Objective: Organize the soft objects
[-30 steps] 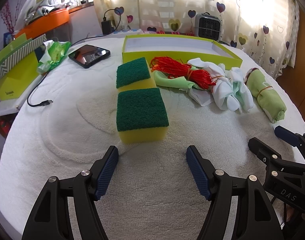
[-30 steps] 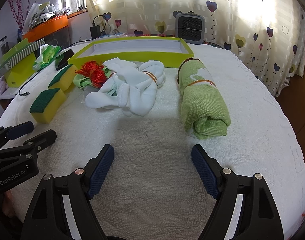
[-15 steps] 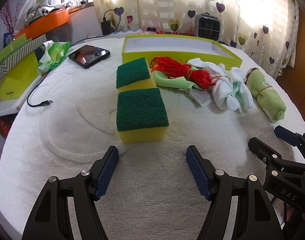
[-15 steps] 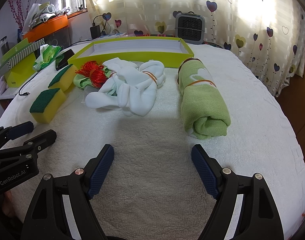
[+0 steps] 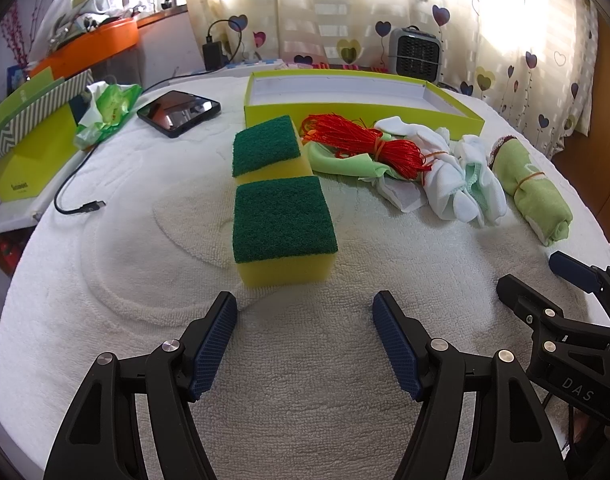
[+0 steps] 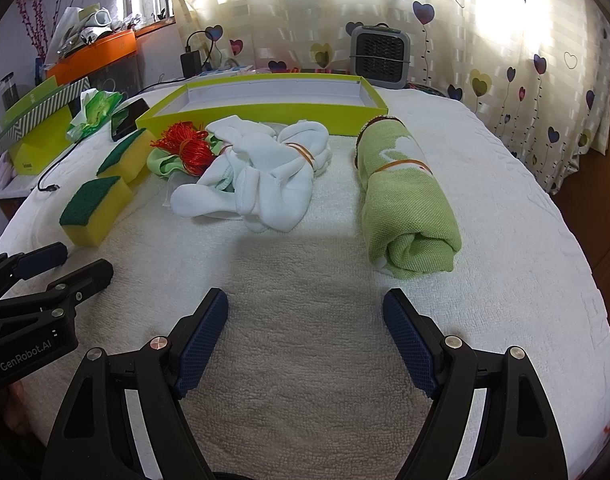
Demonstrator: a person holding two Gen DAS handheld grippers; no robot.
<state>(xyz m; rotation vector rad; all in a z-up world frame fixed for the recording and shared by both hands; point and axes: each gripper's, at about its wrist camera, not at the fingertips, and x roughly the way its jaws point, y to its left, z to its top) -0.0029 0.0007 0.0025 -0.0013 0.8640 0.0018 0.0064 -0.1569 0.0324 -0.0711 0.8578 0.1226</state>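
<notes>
My left gripper (image 5: 305,338) hangs low over the white towel cover (image 5: 305,400) with its jaws spread wide and nothing between them; my right gripper (image 6: 305,336) is the same, apart and empty. Just ahead of my left fingers sits a yellow sponge (image 5: 283,236) with a dark green scouring top, a second sponge (image 5: 267,152) touching it behind. Beyond them lie a red cord bundle (image 5: 365,148) on a pale green cloth (image 5: 337,162), white socks (image 6: 265,176) tied with orange bands, and a rolled green towel (image 6: 405,196) also banded, all in front of an open lime-green box (image 5: 361,110). The left view alone shows the dark tablet (image 5: 179,112) face-on and the cable end (image 5: 91,206); the right view shows the roll's spiral end. The box looks empty, though its near wall hides part of the floor.
</notes>
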